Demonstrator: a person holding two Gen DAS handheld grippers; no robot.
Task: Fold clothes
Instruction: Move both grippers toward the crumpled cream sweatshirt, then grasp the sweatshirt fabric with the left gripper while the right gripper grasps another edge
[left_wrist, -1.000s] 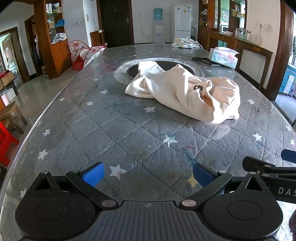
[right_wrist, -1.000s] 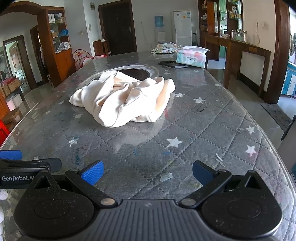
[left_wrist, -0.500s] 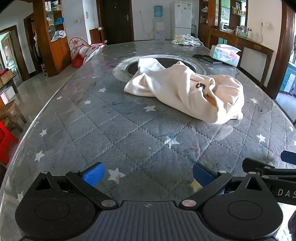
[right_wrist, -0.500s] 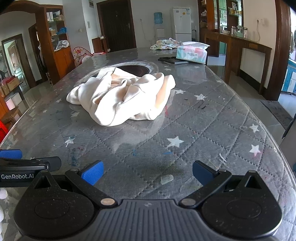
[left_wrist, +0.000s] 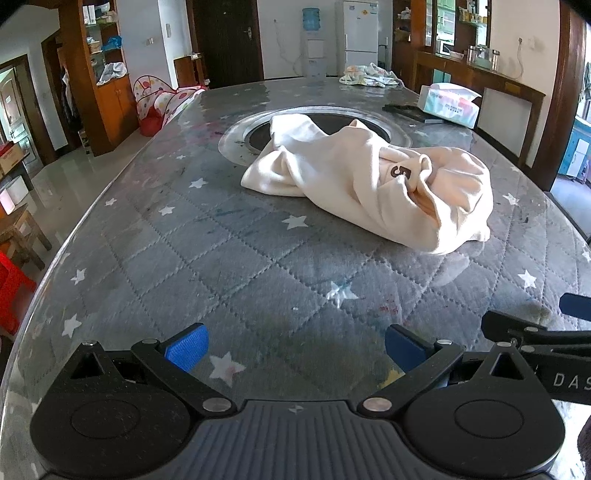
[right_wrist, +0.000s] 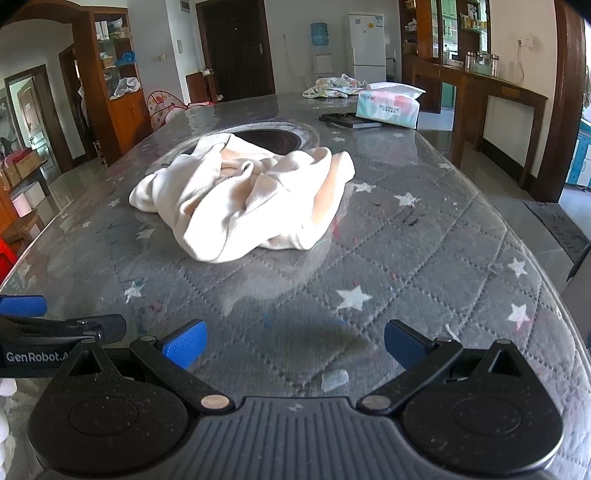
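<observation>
Both wrist views low over table (left_wrist: 229, 258), sharing garment (right_wrist: 243, 199).

A cream-coloured garment (left_wrist: 373, 184) lies crumpled in one loose heap on the grey quilted worktop (left_wrist: 229, 266) with white stars. It is not folded. Its cloth is thick and soft, with many deep creases and rolled edges. A dark mark that looks like the figure 5 shows on one fold in the left wrist view. The far end of the garment (right_wrist: 243, 199) lies over the rim of the round dark inset (right_wrist: 273, 138) in the middle of the worktop, and its bulkier end lies nearer to the cameras.
</observation>
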